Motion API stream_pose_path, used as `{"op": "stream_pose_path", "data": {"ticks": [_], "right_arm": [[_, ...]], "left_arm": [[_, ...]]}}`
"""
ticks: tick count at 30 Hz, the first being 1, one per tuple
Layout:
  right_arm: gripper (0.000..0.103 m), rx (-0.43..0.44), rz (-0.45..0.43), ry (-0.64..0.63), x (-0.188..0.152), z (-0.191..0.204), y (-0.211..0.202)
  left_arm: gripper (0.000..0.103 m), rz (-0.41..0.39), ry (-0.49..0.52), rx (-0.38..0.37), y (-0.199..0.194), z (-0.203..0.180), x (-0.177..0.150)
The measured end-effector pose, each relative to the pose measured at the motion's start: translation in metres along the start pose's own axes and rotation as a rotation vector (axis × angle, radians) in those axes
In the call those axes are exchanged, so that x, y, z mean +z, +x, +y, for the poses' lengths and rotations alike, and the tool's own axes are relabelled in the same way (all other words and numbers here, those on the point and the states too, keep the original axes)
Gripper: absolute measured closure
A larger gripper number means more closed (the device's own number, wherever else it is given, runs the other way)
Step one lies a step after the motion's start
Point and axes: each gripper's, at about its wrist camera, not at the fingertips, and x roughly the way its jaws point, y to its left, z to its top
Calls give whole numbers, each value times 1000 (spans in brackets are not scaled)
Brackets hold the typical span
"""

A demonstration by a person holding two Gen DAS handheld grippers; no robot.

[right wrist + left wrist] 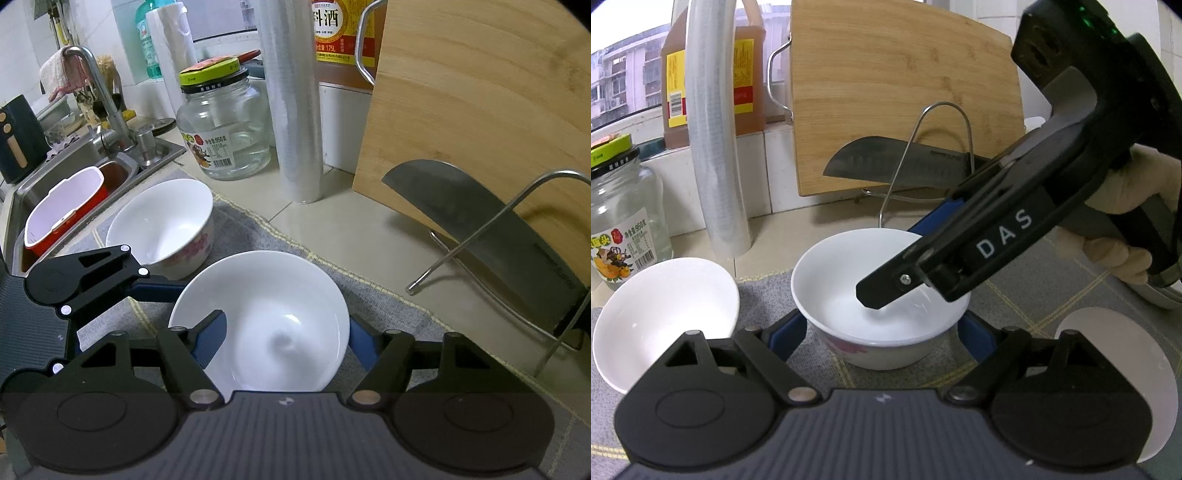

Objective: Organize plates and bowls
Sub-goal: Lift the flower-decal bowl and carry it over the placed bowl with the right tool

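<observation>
A white bowl with a pink flower pattern stands on the grey mat. My left gripper is shut on it low down, a blue pad pressing each side of its base. My right gripper comes in from the right and is shut on the bowl's wall, with one finger inside and the other behind the rim. A second white bowl sits to the left. The edge of another white dish shows on the right.
A bamboo cutting board leans on the back wall, with a knife on a wire rack before it. A glass jar, a film roll and a brown bottle stand behind. The sink lies left.
</observation>
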Motion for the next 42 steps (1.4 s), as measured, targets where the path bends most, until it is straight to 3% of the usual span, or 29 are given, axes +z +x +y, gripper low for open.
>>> {"op": "stream_pose_path", "data": {"ticks": [15, 31, 42], "right_arm": [[27, 5, -35, -2, -1, 6, -15], [27, 14, -134, -33, -20, 36, -82], [26, 3, -161, -42, -49, 53, -124]], "left_arm": [[15, 29, 3, 0, -8, -1, 10], [15, 8, 38, 31, -64, -37, 26], [14, -2, 27, 3, -93, -69, 18]]}}
